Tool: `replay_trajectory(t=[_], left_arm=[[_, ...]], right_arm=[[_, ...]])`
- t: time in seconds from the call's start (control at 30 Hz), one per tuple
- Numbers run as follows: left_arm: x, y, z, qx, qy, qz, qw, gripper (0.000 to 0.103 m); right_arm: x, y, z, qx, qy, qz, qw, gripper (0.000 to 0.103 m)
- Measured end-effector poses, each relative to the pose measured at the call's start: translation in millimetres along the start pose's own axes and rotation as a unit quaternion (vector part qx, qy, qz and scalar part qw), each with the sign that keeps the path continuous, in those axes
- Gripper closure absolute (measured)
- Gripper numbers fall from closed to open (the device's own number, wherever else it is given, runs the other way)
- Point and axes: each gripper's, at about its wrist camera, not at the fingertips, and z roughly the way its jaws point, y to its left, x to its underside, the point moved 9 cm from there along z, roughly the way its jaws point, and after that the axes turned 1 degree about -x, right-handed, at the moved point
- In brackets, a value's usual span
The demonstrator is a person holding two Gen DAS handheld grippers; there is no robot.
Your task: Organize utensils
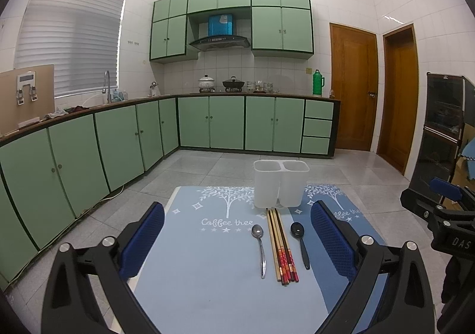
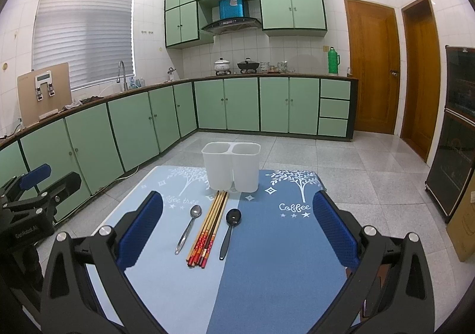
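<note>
Here, my left tongs [image 1: 237, 240] hang spread wide with nothing between them, above the blue-matted surface [image 1: 207, 274]. On the mat, from left to right, lie a metal spoon [image 1: 260, 248], a bundle of chopsticks [image 1: 282, 248] and a black spoon [image 1: 300, 242], side by side and apart. A white two-compartment holder [image 1: 280, 184] stands just beyond the chopstick tips. My right tongs [image 2: 237, 233] gape just as wide, gripping nothing.
</note>
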Motion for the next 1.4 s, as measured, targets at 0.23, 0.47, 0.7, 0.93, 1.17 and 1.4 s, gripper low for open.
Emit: replay_trajectory(t=[0.23,0.47,0.7,0.93,1.17,1.4], left_arm=[[1.3,0.7,3.6,-0.001,0.000,-0.001,1.0000,0.006],[1.8,0.9,4.0,0.000,0.001,-0.001,1.0000,0.006],[3.9,2.6,4.5,-0.001,0.001,-0.002,1.0000,0.006],[5.8,2.6,7.5,-0.002,0.004,-0.004,1.0000,0.006],[6.5,3.0,8.8,-0.002,0.006,-0.004,1.0000,0.006],[4.7,4.5,16.2,-0.004,0.010,-0.004,0.9999,0.006]], right_arm=[[0.1,-0.4,0.3,0.000,0.000,0.000,1.000,0.005],[3.6,-1.8,2.8,0.001,0.001,0.001,1.000,0.005],[9.2,-3.9,9.0,0.003,0.005,0.002,1.000,0.005],[9.8,-4.1,10.3,0.003,0.005,0.002,1.000,0.005],[13.1,-1.9,14.0,0.005,0.006,0.002,1.000,0.005],[15.2,-3.1,20.0,0.007,0.011,0.005,1.000,0.005]])
